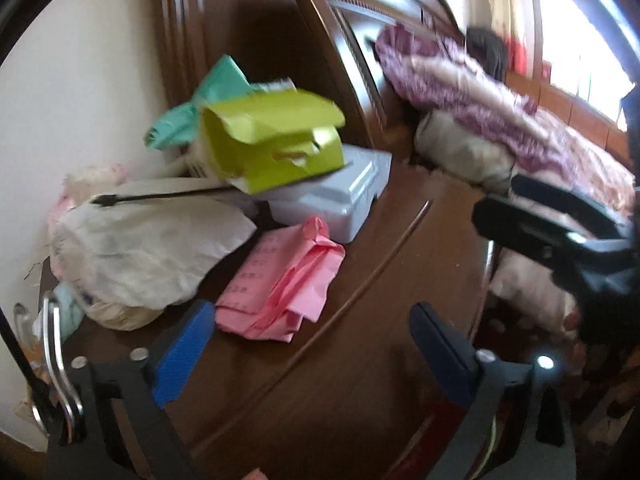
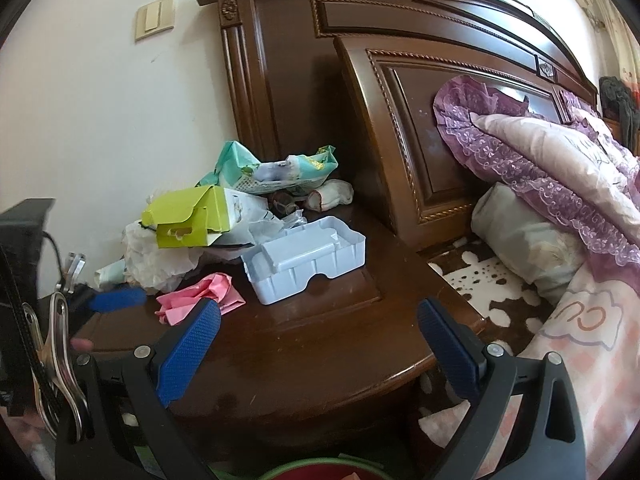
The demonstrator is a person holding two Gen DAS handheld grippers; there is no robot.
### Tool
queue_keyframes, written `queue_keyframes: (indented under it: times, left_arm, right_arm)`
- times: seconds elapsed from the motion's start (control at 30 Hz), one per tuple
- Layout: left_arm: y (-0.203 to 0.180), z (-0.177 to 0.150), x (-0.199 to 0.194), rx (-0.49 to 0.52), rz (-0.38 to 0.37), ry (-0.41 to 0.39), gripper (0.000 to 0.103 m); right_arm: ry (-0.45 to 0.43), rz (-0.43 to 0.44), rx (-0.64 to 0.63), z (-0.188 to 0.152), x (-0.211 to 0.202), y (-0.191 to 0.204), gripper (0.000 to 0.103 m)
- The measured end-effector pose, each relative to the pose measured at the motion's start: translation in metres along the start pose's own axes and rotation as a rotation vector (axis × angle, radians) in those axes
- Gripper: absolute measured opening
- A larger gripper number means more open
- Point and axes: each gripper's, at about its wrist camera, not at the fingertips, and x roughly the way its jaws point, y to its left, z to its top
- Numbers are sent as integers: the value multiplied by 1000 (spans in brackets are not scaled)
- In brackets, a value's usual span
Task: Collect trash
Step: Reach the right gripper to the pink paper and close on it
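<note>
Two grippers are working over a dark wooden worktop (image 2: 320,332) beside a bed, and both are standing with their jaws wide apart and nothing between the blue pads. The left gripper (image 1: 316,356) is hovering just in front of a crumpled pink paper (image 1: 280,280), which is lying near the front left part of the worktop, close to the left pad but not touching it as far as the blurred left wrist view is showing. The right gripper (image 2: 320,348) is hanging over the bare front of the worktop, well apart from the trash. The trash is sitting in a heap at the back left corner against the wall: a torn yellow-green carton (image 2: 188,216) is lying on top of crumpled white plastic wrap (image 2: 156,256), a mint green packet (image 2: 280,168) is resting behind it against the headboard (image 2: 400,120), and a white plastic tray (image 2: 304,264) is lying just to the right of the pink paper. In the right wrist view the left gripper's blue pad is showing at the left edge, just beside the pink paper. A pillow with purple lace trim (image 2: 520,152) is lying on the bed to the right, clear of the worktop.
</note>
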Motion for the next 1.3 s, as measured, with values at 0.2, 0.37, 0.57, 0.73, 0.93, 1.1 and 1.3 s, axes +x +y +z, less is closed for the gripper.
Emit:
queue_keyframes:
  times: [0.2, 0.37, 0.57, 0.73, 0.93, 1.1, 1.3]
  left_arm:
    - [2, 11, 18, -5, 38, 76, 88]
    - [9, 14, 21, -1, 29, 88, 70]
    - [17, 20, 22, 2, -14, 77, 30]
    - [31, 12, 11, -73, -94, 25, 11]
    - [41, 0, -17, -104, -147, -50, 5]
    - [28, -9, -31, -44, -194, -85, 5]
    - [5, -17, -46, 37, -193, -135, 5]
  right_arm:
    - [68, 68, 51, 10, 22, -15, 101]
    - [134, 158, 246, 24, 49, -48, 101]
    - [122, 284, 309, 30, 55, -45, 99]
    - [106, 377, 275, 33, 57, -21, 95]
    - [213, 423, 326, 21, 78, -13, 82]
    - [270, 595, 435, 8, 90, -5, 81]
    - [237, 553, 364, 4, 84, 11, 27]
